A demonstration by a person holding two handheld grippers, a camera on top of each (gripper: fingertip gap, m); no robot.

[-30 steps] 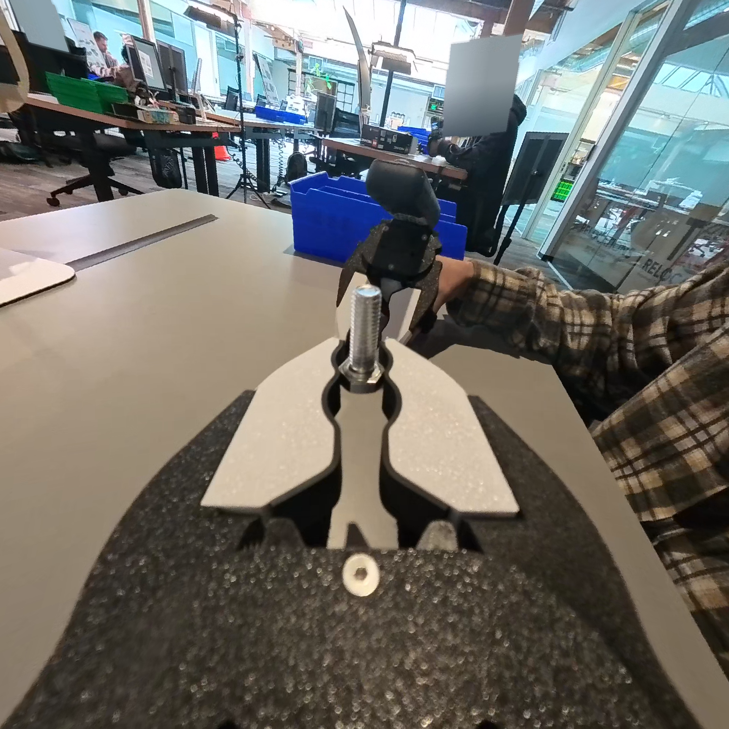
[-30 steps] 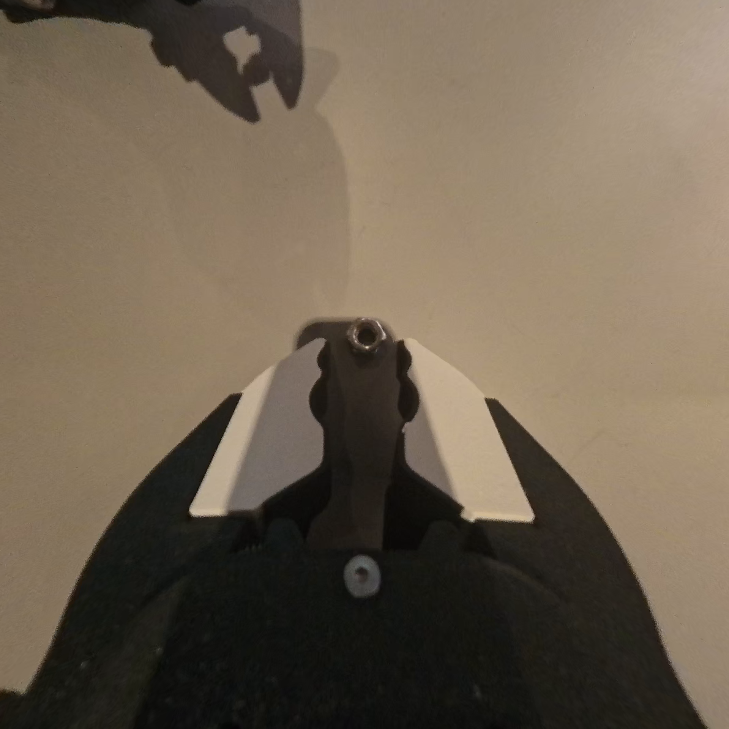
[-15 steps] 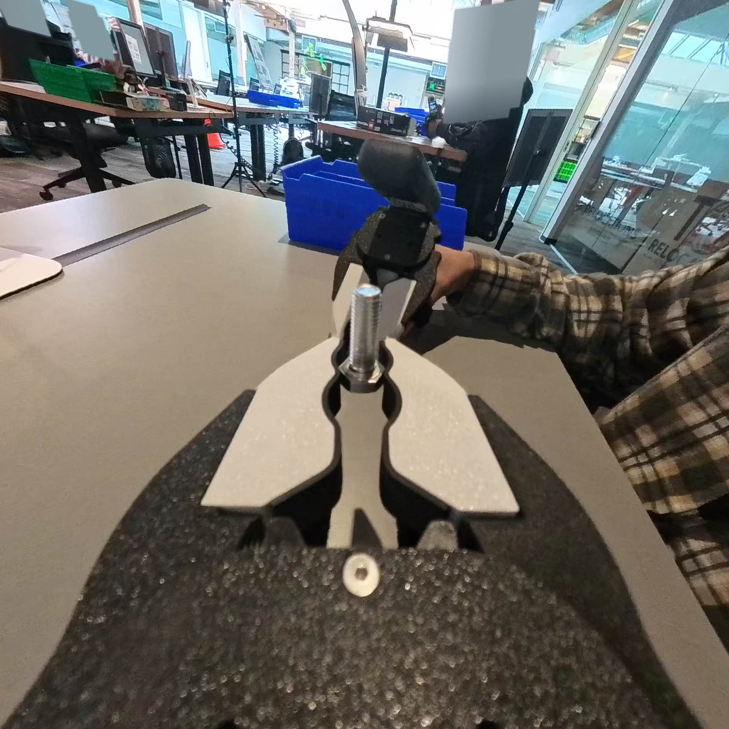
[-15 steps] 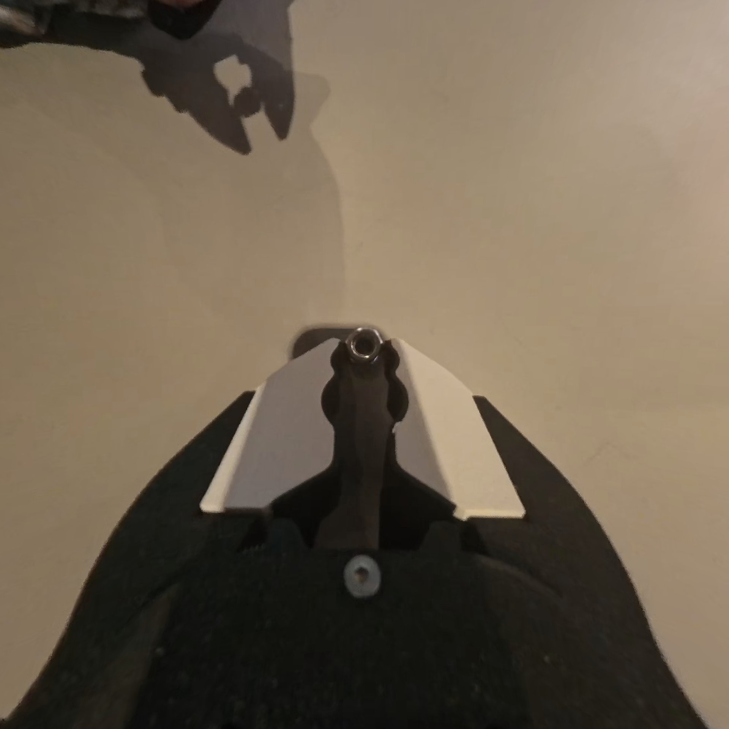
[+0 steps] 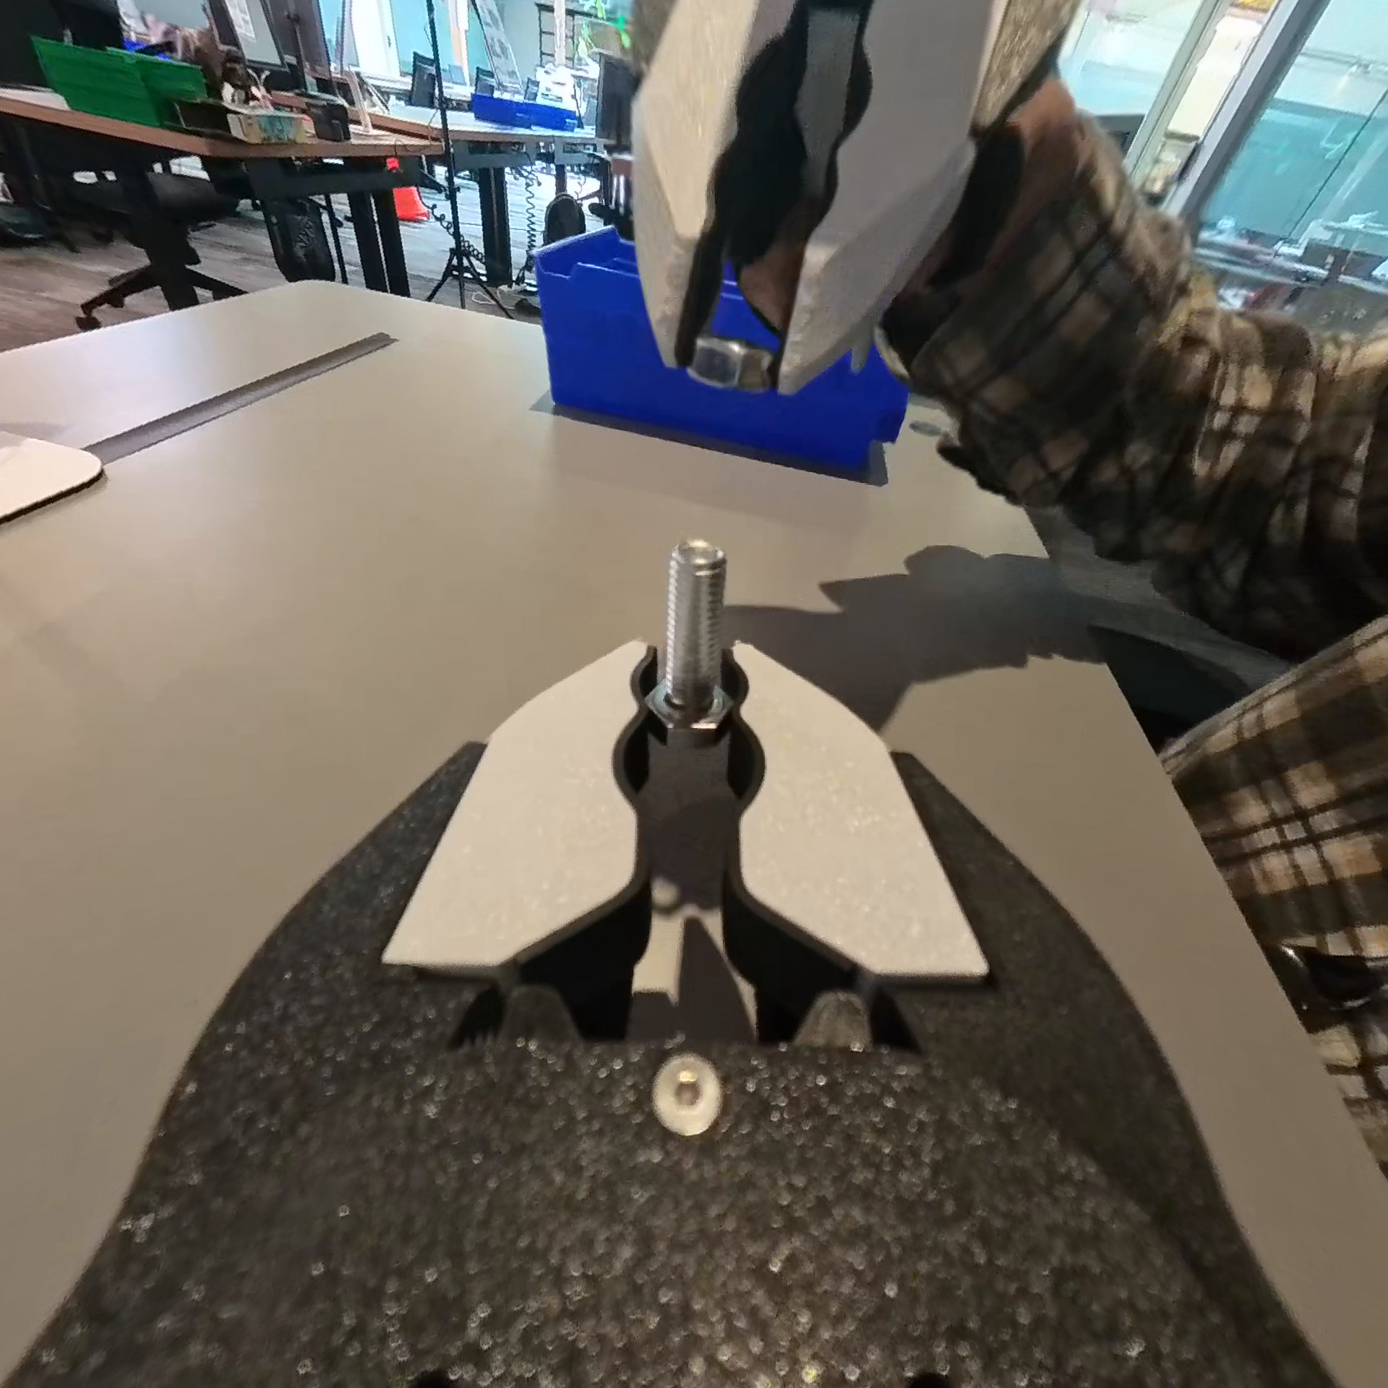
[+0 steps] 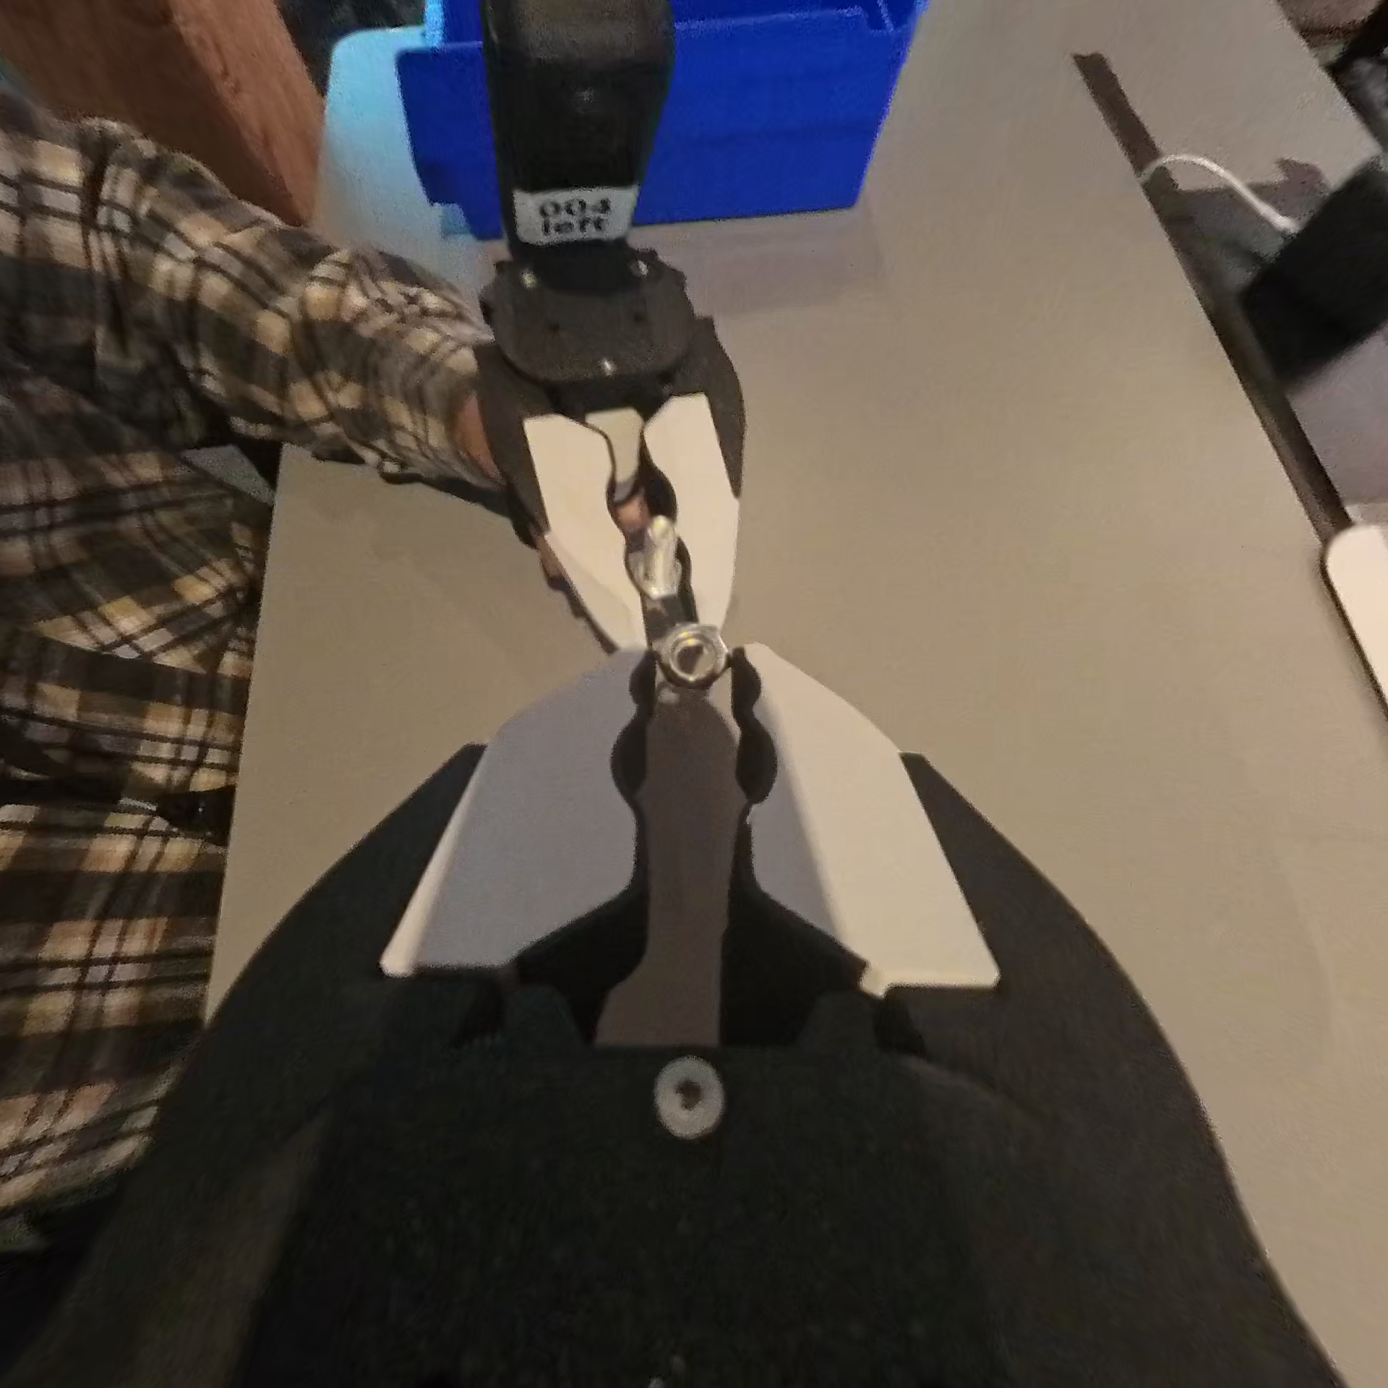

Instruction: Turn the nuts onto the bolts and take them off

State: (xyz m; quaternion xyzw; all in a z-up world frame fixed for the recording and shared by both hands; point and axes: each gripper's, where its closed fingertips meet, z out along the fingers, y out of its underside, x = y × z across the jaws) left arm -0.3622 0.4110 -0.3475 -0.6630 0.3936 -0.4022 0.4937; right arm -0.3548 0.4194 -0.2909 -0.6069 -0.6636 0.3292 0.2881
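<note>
In the left wrist view my left gripper (image 5: 687, 680) is shut on the hex head of a silver bolt (image 5: 696, 623), holding it upright with the threaded end up, above the grey table (image 5: 338, 601). My right gripper (image 5: 732, 368) hangs above and beyond it, pointing down, shut on a silver nut (image 5: 721, 366). In the right wrist view the nut (image 6: 687, 662) sits between my right gripper's (image 6: 687, 653) tips. It is just over the bolt's (image 6: 655, 559) tip, with the left gripper (image 6: 668, 623) below. Nut and bolt look apart in the left wrist view.
A blue bin (image 5: 623, 375) stands at the table's far edge, also in the right wrist view (image 6: 773, 113). A white pad (image 5: 37, 481) lies at the left beside a dark groove (image 5: 240, 398). Plaid sleeves (image 5: 1126, 390) fill the right side. A black box with a cable (image 6: 1322, 300) sits beyond the groove.
My right gripper has lifted the nut off the table and swung it over the bolt's tip. My left gripper still holds the bolt upright, a little farther from the bin.
</note>
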